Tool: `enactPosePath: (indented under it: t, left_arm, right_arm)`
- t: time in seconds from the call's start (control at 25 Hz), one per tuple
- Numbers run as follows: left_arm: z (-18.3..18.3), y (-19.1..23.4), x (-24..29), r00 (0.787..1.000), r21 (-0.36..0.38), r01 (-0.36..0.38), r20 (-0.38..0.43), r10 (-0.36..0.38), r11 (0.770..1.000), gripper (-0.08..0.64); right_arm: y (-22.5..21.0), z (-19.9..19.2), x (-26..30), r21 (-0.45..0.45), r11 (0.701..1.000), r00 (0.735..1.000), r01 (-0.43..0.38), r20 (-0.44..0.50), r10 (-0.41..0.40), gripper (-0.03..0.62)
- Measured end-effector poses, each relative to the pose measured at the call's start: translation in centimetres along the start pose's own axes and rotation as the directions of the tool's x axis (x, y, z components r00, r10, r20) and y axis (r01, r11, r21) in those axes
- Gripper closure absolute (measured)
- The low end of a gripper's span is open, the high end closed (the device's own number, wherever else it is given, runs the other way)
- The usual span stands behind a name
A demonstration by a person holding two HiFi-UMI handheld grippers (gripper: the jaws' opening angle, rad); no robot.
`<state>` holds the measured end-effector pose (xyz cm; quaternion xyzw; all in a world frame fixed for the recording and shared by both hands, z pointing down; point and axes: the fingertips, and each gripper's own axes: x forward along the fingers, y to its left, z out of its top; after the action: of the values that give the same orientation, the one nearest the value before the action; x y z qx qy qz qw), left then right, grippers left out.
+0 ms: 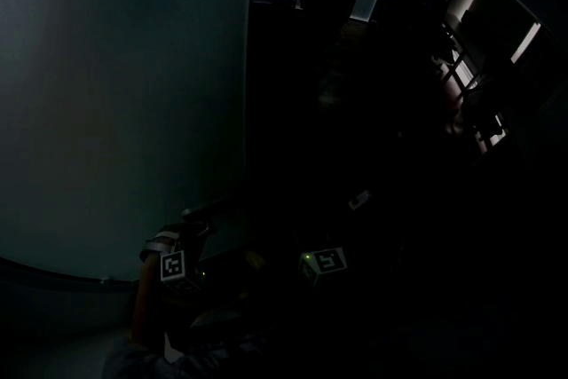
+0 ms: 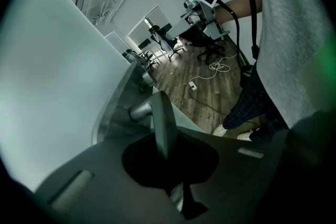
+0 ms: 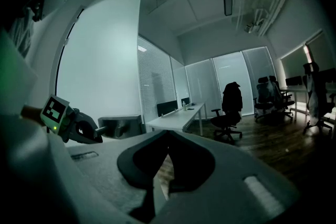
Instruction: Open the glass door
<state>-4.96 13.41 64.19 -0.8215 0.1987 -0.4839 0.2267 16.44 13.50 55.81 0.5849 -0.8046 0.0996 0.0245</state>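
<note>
- Glass door (image 2: pixel 50 81) job, read from the claw outward: left gripper (image 2: pixel 178 194) clamped shut on the door's lever handle (image 2: pixel 163 123), flat blade sandwiched between the jaws and running up to a round spindle (image 2: pixel 137 111).
- Just beyond the spindle, the frosted pane itself, filling the left side of the left gripper view, with the handle mounted near its edge. Latched or already ajar: cannot tell.
- Right gripper (image 3: pixel 160 186) apart from the door, jaws drawn together on nothing, pointed across the office toward a desk (image 3: pixel 176 118) and chairs (image 3: pixel 229 110).
- Further out: wooden floor (image 2: pixel 184 86) with a loose white cable (image 2: pixel 212 66), and the person's grey top (image 2: pixel 294 34) close beside the handle.
- Head view nearly black, with little legible beyond the marker cubes (image 1: pixel 173 266) and the pale pane.
- Likely trouble: smooth metal blade sliding out of so narrow a pinch once pressed down, or twisting between the pads.
- Also risky: hauling on the pane before the latch clears, which would mean strain on the handle and the jaws wrenched off.
- Worth watching, if swung this way: the door's path toward the person's legs (image 2: pixel 247 107) and the idle right gripper, both near.
</note>
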Motion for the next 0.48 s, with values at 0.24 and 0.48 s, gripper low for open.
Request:
enactPosePath:
  t: [0.24, 0.48]
  left_arm:
    - [0.2, -0.7, -0.2, 1.0, 0.006, 0.006, 0.007, -0.006, 1.0, 0.557]
    - [0.5, -1.2, -0.7, 1.0, 0.013, 0.006, 0.011, -0.006, 1.0, 0.557]
  right_arm:
    - [-0.1, 0.3, 0.2, -0.007, 1.0, 1.0, 0.01, 0.007, -0.01, 0.589]
    - [0.6, 0.5, -0.1, -0.001, 1.0, 1.0, 0.007, 0.008, -0.007, 0.59]
